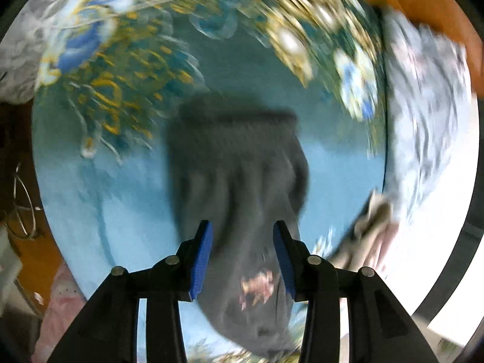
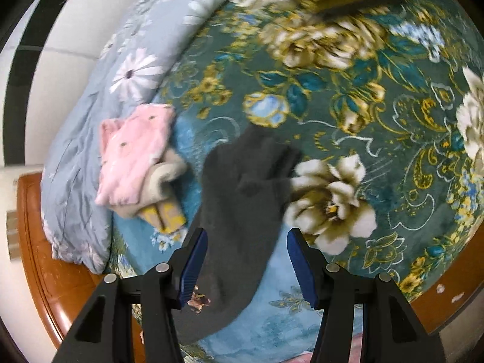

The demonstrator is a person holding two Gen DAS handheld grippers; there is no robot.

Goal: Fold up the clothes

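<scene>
Dark grey soft knit garment (image 2: 242, 199) lies rumpled on the plush teal floral blanket (image 2: 348, 96). My left gripper (image 1: 242, 233) and right gripper (image 2: 246, 240) both hang above it, jaws apart, gripping nothing. Pink fleece folded piece (image 2: 133, 154) sits beside it.

**Cloth, plastic and varnished wood**

Lay matt and soft: dark grey knit garment (image 2: 242, 199), small print near one end. Looked plush and velvety: floral blanket (image 2: 348, 106). Appeared smooth, thin cotton: grey-blue daisy quilt (image 2: 127, 69). Seemed fleecy: folded pink cloth (image 2: 133, 151). Shone glossy, chipped in spots: orange-brown wooden bed frame (image 2: 51, 260). Showed ribbed blue pads (image 2: 193, 269) on matt black plastic.
</scene>
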